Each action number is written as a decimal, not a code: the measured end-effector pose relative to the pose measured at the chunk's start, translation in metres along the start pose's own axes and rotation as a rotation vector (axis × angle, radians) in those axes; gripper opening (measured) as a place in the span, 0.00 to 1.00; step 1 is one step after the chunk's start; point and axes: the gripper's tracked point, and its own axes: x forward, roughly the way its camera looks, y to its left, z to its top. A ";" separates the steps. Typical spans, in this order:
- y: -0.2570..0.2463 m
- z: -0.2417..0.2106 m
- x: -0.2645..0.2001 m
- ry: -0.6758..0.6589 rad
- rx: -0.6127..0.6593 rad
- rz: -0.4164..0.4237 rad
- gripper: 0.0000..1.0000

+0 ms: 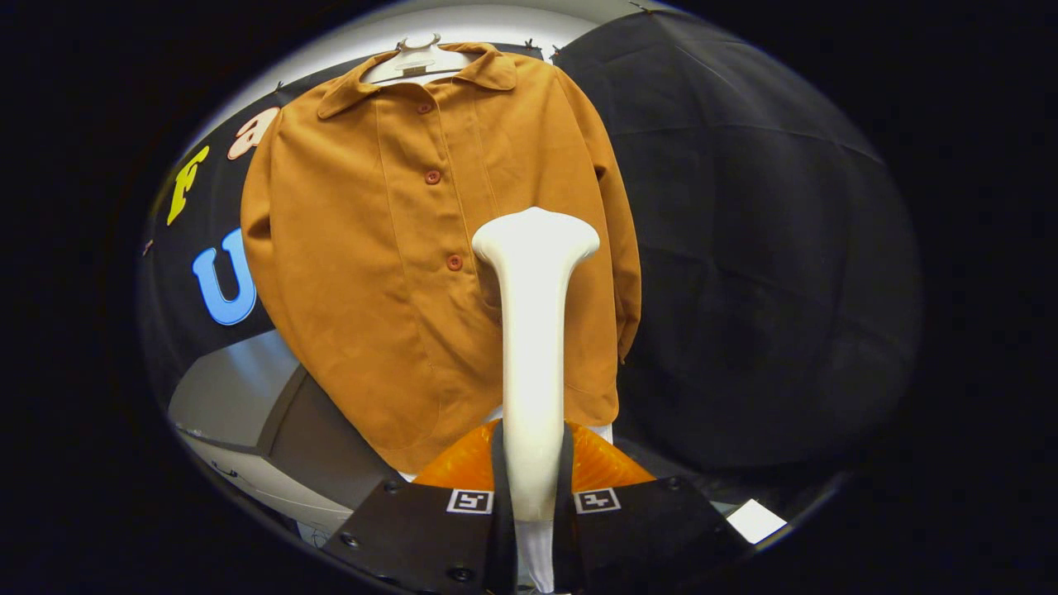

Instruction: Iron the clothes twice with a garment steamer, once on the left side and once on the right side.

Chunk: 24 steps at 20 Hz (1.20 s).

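A brown button-front shirt [372, 248] hangs on a white hanger [417, 59] in front of the booth wall. A white garment steamer [533, 347] stands upright between my fingers, and my gripper [533, 487] is shut on its handle. The steamer's flared head [536, 235] is over the shirt's right half, just right of the button line, at about the third button [454, 262]. Whether the head touches the cloth I cannot tell.
A grey and white table or cabinet corner [248, 413] lies below the shirt's left hem. Black cloth [760, 248] covers the wall to the right. A white sheet [756, 521] lies low on the right beside my fingers.
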 end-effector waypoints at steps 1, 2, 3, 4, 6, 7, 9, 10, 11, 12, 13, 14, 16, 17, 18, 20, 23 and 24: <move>-0.002 -0.008 0.000 0.015 -0.003 -0.005 0.21; -0.003 -0.015 0.000 0.033 -0.005 -0.012 0.21; -0.004 -0.022 0.000 0.046 -0.004 -0.016 0.21; -0.005 -0.030 0.000 0.059 -0.003 -0.021 0.21; -0.007 -0.043 -0.001 0.084 -0.005 -0.030 0.21; -0.008 -0.049 -0.001 0.094 -0.002 -0.035 0.21; -0.010 -0.060 -0.005 0.115 0.000 -0.041 0.21; -0.012 -0.068 -0.007 0.129 -0.005 -0.047 0.21; -0.015 -0.075 -0.008 0.149 -0.012 -0.055 0.21; -0.016 -0.082 -0.009 0.162 -0.015 -0.062 0.21; -0.018 -0.088 -0.010 0.172 -0.013 -0.067 0.21; -0.018 -0.092 -0.013 0.173 -0.008 -0.072 0.21; -0.018 -0.100 -0.019 0.176 -0.006 -0.075 0.21; -0.017 -0.102 -0.023 0.177 -0.006 -0.072 0.21; -0.015 -0.102 -0.026 0.173 -0.007 -0.069 0.20; -0.011 -0.098 -0.035 0.150 -0.011 -0.060 0.21; -0.005 -0.084 -0.048 0.106 -0.022 -0.046 0.21; -0.002 -0.077 -0.052 0.092 -0.022 -0.042 0.21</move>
